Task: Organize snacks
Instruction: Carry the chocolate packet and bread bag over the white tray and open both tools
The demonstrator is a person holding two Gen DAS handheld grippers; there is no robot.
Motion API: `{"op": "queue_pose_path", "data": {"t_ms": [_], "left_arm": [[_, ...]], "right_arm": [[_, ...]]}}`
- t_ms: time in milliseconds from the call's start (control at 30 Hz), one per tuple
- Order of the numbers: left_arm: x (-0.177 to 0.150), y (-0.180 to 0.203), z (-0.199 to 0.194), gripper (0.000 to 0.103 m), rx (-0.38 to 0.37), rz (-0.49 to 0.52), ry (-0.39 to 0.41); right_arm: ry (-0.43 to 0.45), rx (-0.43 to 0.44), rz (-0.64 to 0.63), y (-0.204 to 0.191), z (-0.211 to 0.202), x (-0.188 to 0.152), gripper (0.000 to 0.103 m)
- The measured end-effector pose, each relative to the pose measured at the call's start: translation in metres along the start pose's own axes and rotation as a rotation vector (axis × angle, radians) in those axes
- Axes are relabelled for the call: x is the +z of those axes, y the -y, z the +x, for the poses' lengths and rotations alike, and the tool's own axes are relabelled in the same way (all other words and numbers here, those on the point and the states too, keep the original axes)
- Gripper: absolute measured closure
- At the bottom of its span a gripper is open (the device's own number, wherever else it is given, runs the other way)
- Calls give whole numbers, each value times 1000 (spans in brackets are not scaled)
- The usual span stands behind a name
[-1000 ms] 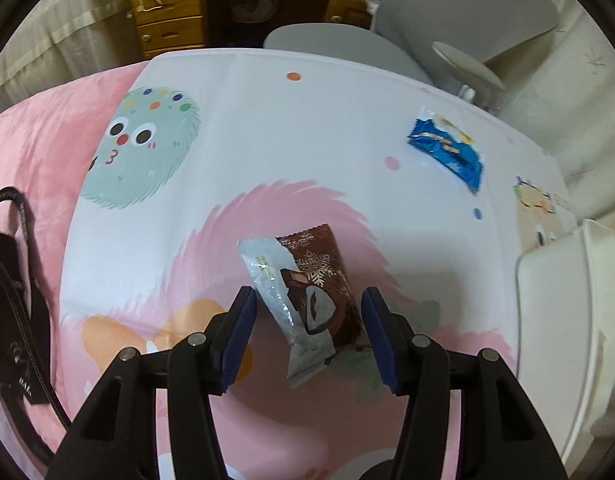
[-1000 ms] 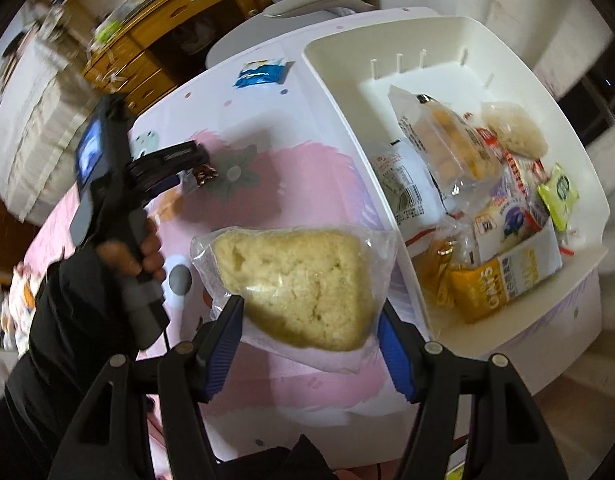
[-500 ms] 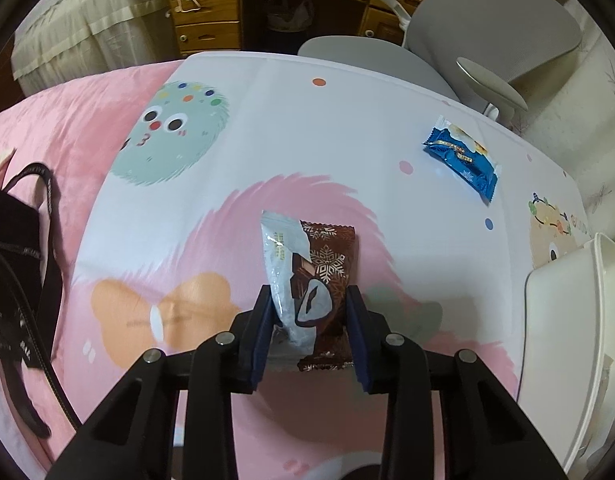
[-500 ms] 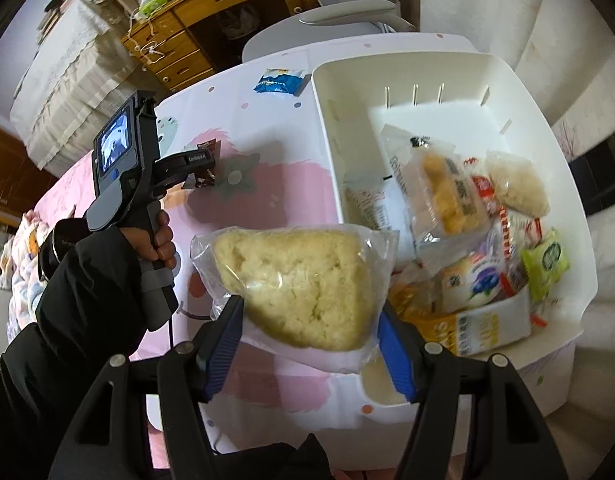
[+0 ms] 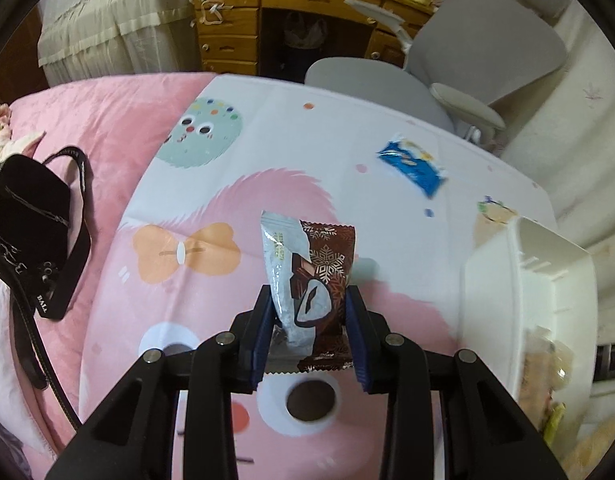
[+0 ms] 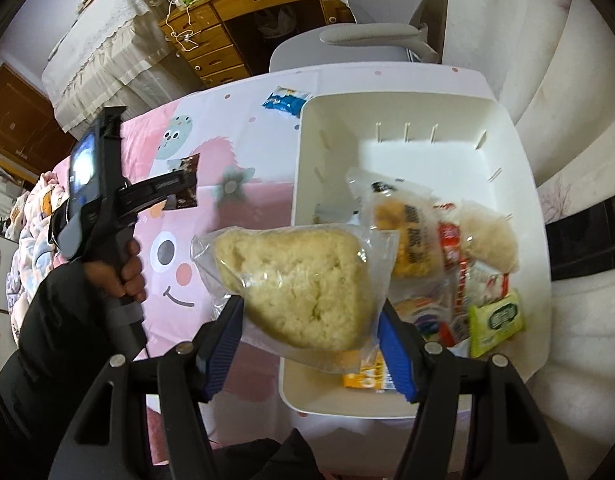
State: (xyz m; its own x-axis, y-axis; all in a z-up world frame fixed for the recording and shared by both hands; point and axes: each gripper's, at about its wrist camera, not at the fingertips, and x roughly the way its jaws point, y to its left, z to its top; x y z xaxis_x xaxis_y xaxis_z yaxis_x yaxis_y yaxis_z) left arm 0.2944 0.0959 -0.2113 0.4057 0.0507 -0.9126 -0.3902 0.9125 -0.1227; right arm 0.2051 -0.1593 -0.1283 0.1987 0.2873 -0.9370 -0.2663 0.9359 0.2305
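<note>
The fingers (image 5: 263,328) of my left gripper (image 5: 309,330) are clamped on the lower part of a brown chocolate wrapper (image 5: 313,276), which stands upright between the blue pads, lifted off the worktop (image 5: 267,120) and its cartoon-printed cloth. In my right wrist view the same gripper (image 6: 179,188) shows at nine o'clock, held in a bare hand (image 6: 125,270) with a dark sleeve, the wrapper (image 6: 186,178) sticking out of its tip.

My right gripper (image 6: 309,336) has its fingers (image 6: 391,340) closed against the sides of a clear bag of pale crumbly cake (image 6: 299,284). The bag hangs in the air over the near left rim of the white bin (image 6: 427,108), partly above the cloth and partly above the bin.

Inside the bin, the snacks lie heaped in the half nearest me: a clear bag with a golden bun (image 6: 407,232), another pale cake bag (image 6: 489,236), a green packet (image 6: 495,320) and red-and-white packs I cannot read. The far half of the bin shows bare floor.

A blue snack packet (image 5: 411,162) lies alone on the cloth at one o'clock from the chocolate, near the bin's far corner (image 6: 285,100). At nine o'clock in the left view a black bag (image 5: 23,224) with a strap rests on the pink bedding (image 5: 107,120).
</note>
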Motion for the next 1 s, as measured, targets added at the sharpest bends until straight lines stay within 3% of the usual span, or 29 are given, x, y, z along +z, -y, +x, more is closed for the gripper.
{"op": "queue_pose_path", "data": {"t_ms": [200, 533, 667, 967, 1000], "left_arm": [[-14, 31, -49, 70, -53, 43, 45], [-62, 88, -88, 70, -271, 158, 102], [-78, 112, -94, 70, -358, 203, 107], [-116, 154, -104, 70, -465, 344, 53], [-120, 156, -104, 66, -462, 354, 45]], "right_arm": [[68, 10, -56, 15, -22, -3, 39], [183, 23, -25, 57, -44, -10, 39], [194, 4, -8, 74, -42, -14, 39], [172, -20, 25, 106, -41, -29, 39], [172, -22, 31, 108, -41, -31, 39]]}}
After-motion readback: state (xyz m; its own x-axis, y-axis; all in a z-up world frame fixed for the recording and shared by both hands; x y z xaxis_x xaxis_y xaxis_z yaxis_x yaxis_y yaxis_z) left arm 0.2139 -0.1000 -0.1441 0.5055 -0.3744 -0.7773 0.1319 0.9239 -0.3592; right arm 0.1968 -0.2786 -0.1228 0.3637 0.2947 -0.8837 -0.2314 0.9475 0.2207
